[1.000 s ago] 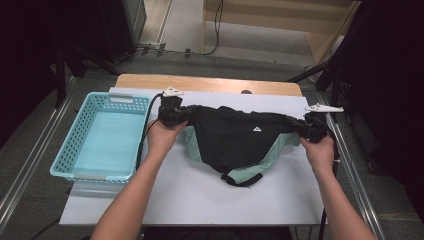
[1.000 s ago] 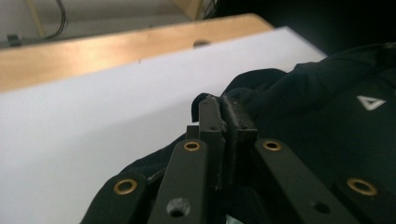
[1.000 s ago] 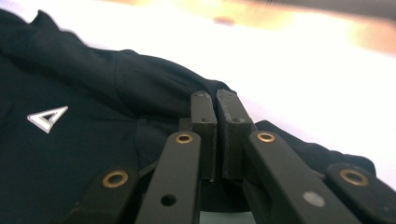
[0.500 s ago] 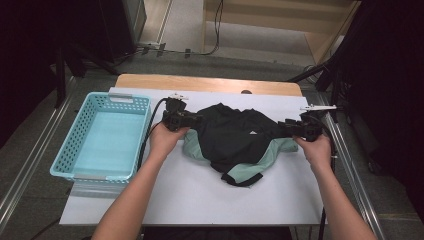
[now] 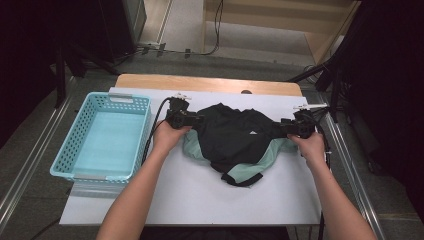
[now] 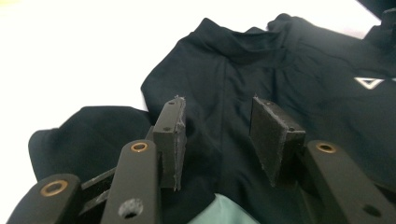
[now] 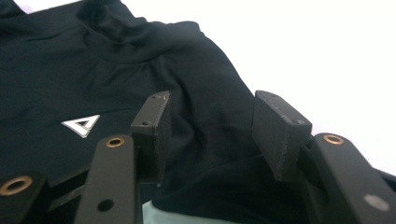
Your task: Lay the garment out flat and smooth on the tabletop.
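Between the left claw (image 5: 196,119) and right claw (image 5: 284,128) — both released — lies the black garment (image 5: 234,137).

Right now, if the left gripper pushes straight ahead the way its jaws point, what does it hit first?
Most likely the black garment. The left gripper has its jaws open just above the fabric, aimed across it toward the white triangle logo. Depth is unclear, but nothing else lies in that line.

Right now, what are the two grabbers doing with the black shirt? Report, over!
Left gripper open, right gripper open, both over the black shirt. Shirt bunched mid-table, mint fabric underneath. Blue basket sits left, apart. Nothing in the way.
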Demonstrator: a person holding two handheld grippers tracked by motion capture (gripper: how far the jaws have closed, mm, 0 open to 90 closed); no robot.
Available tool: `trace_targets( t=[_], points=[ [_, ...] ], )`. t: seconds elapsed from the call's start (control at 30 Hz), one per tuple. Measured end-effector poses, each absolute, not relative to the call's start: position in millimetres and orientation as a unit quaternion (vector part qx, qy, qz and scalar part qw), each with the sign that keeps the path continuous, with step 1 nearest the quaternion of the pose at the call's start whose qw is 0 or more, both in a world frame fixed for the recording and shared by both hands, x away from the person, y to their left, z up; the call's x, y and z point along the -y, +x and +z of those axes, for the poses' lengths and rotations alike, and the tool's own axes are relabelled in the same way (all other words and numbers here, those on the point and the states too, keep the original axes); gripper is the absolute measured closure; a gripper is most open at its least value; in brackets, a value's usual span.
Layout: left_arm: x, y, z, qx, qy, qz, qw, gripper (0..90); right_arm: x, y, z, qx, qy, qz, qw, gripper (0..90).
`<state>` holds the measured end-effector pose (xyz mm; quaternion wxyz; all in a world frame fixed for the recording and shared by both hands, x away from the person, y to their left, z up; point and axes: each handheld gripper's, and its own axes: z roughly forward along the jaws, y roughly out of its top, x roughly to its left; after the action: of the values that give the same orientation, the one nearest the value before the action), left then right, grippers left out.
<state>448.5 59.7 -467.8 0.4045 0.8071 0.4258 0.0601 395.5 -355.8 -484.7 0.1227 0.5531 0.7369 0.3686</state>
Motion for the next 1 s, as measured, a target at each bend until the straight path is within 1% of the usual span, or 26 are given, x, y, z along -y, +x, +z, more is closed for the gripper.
trace_targets(
  t=[0.07,0.23,0.47,0.5,0.57,0.63,0.7,0.73,0.77,0.8,0.83,0.87,0.9,1.0],
  points=[
    [-57.4,452.4,-469.2,-0.424,0.809,0.069,0.402,54.5,357.0,399.1,-488.2,-0.738,0.556,0.363,0.120,45.8],
    [-56.4,464.0,-477.6,-0.428,0.816,0.083,0.379,52.8,360.6,406.5,-497.3,-0.738,0.564,0.352,0.118,45.8],
    [-60.0,478.1,-491.3,-0.447,0.809,0.088,0.370,52.8,362.0,412.2,-511.1,-0.744,0.571,0.330,0.111,47.7],
    [-59.2,479.0,-492.6,-0.442,0.812,0.098,0.367,52.8,360.5,412.4,-512.6,-0.748,0.567,0.325,0.115,48.7],
    [-57.8,481.2,-494.4,-0.438,0.817,0.102,0.360,52.8,357.6,412.3,-513.5,-0.751,0.561,0.324,0.127,52.2],
    [-55.0,483.9,-497.2,-0.439,0.823,0.097,0.347,53.3,354.6,412.0,-514.1,-0.751,0.562,0.318,0.137,62.2],
    [-51.0,482.4,-498.8,-0.431,0.829,0.110,0.340,58.3,352.4,411.8,-513.6,-0.752,0.565,0.305,0.150,70.6],
    [-49.7,481.8,-498.8,-0.430,0.830,0.115,0.336,62.7,352.6,411.8,-513.3,-0.753,0.565,0.301,0.153,79.6],
    [-48.8,481.2,-498.7,-0.427,0.832,0.123,0.331,64.5,353.4,412.1,-513.0,-0.754,0.564,0.297,0.155,83.1],
    [-48.6,481.1,-498.9,-0.425,0.833,0.127,0.329,69.3,353.7,412.7,-512.6,-0.751,0.572,0.294,0.152,84.9],
    [-48.7,481.6,-498.9,-0.431,0.830,0.120,0.333,73.2,353.8,413.8,-512.2,-0.747,0.577,0.295,0.146,85.6],
    [-48.5,482.2,-499.1,-0.441,0.825,0.111,0.336,80.8,353.9,415.3,-511.3,-0.745,0.583,0.292,0.143,86.1],
    [-47.4,482.4,-498.7,-0.451,0.821,0.105,0.334,85.0,354.0,417.2,-510.5,-0.742,0.588,0.291,0.138,86.3],
    [-43.9,483.5,-496.3,-0.459,0.821,0.109,0.321,87.3,356.0,423.4,-508.3,-0.731,0.601,0.291,0.137,86.3]
  ],
)
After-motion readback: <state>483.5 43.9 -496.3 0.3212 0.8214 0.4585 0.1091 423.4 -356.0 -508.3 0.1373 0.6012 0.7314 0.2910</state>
